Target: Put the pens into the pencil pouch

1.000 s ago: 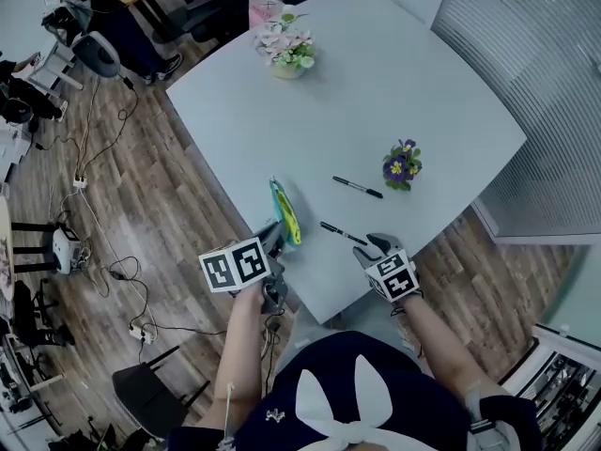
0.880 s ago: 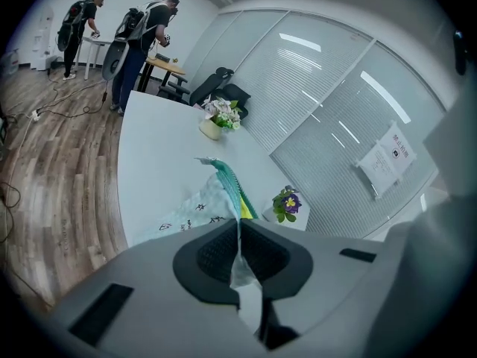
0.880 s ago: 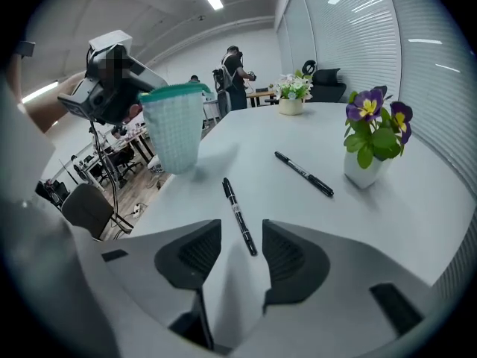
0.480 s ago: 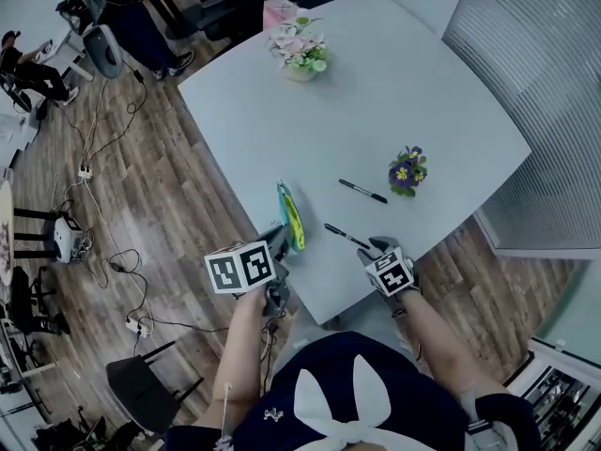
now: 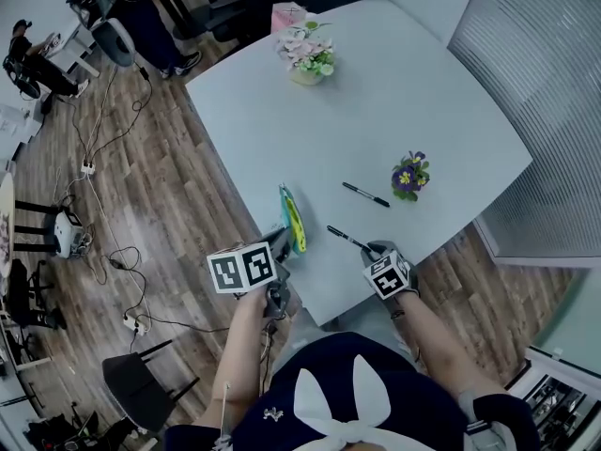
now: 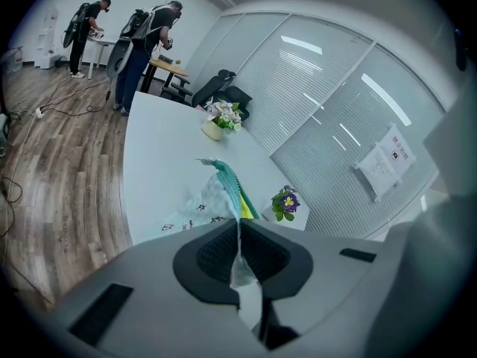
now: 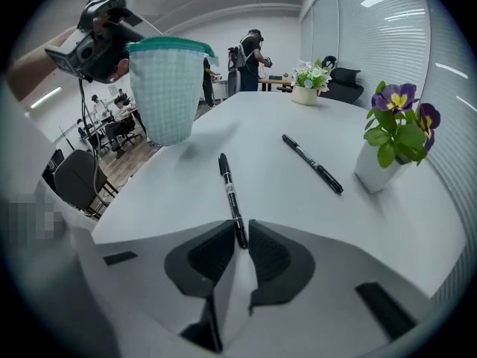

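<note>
Right gripper (image 7: 241, 233): jaws just closing around 1 pen (image 7: 230, 189), not yet pinching; pickup imminent. Left gripper (image 6: 238, 230) clamps the pencil pouch (image 6: 220, 194).

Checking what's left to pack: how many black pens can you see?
2. One black pen has its end between the jaws of the right hand-held gripper, which have just been closing; the other lies near the purple flower pot. The teal-rimmed pouch's inside is hidden.

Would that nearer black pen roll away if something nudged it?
Probably: the nearer pen looks slim and round, lying on a smooth table. It seems stiff and light, so lifted by one end it may tilt or swivel.
</note>
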